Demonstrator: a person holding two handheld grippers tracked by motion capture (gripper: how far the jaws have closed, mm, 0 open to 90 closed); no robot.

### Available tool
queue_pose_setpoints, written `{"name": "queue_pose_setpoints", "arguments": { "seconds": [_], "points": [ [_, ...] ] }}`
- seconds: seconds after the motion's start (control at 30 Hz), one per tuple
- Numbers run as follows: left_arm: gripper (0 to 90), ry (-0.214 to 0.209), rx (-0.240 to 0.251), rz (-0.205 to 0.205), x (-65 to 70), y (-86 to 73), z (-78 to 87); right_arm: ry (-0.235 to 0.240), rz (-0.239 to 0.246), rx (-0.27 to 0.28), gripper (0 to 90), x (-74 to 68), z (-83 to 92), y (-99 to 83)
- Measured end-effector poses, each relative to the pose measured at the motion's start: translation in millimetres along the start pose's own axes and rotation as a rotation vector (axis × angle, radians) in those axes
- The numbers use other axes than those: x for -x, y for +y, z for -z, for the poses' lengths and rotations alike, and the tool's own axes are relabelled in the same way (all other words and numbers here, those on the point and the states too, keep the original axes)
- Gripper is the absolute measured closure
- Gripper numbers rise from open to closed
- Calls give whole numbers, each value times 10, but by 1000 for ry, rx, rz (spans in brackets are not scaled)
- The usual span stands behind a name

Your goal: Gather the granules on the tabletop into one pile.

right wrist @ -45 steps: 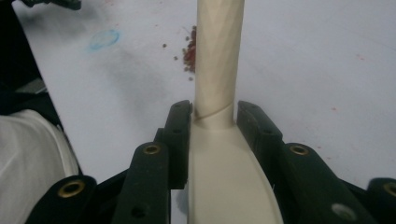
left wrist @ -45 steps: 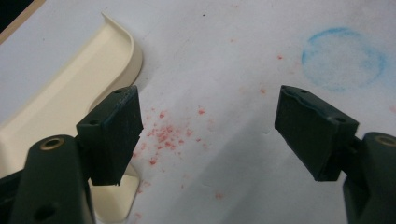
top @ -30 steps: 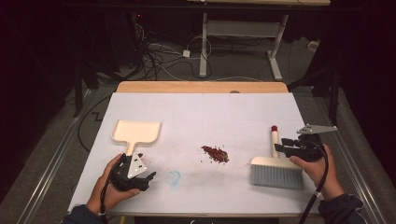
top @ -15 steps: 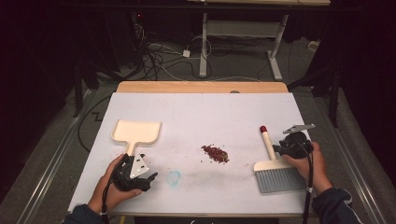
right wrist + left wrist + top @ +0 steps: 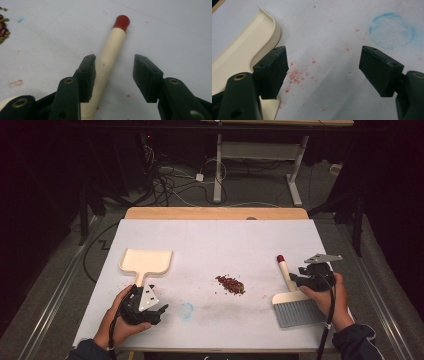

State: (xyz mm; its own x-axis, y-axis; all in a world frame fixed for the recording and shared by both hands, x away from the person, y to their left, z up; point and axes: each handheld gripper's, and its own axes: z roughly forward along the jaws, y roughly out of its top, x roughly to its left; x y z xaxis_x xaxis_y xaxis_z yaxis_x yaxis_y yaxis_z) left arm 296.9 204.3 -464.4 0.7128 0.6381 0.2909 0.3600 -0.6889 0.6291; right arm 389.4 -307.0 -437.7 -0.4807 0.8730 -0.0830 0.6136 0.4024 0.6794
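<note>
Straddling the brush handle point(image 5: 110, 47), the right gripper point(image 5: 301, 279) had just been opening, its jaws spread and one pad beside the wood; the brush lay right of the bean pile point(image 5: 230, 284). Next, it needed to clamp. Left of the pile, the left gripper point(image 5: 159, 312) gaped empty by the dustpan point(image 5: 146, 261).

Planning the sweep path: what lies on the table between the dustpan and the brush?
In the high view, between dustpan and brush: a small pile of red beans, plus a faint blue ring mark.
</note>
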Motion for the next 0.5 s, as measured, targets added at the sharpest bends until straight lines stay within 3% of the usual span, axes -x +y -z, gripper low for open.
{"name": "queue_pose_setpoints", "arguments": {
  "seconds": [0.17,0.27,0.5],
  "points": [
    [226,-2,-4,1,4,5,-10,1,5,-52,544,-65,-188,55],
    [226,-3,-6,-1,7,7,-11,30,-27,-109,561,-24,-331,81],
    [226,-3,-9,-5,3,5,-11,-28,-38,-146,588,-40,-423,209]
  ]
}}
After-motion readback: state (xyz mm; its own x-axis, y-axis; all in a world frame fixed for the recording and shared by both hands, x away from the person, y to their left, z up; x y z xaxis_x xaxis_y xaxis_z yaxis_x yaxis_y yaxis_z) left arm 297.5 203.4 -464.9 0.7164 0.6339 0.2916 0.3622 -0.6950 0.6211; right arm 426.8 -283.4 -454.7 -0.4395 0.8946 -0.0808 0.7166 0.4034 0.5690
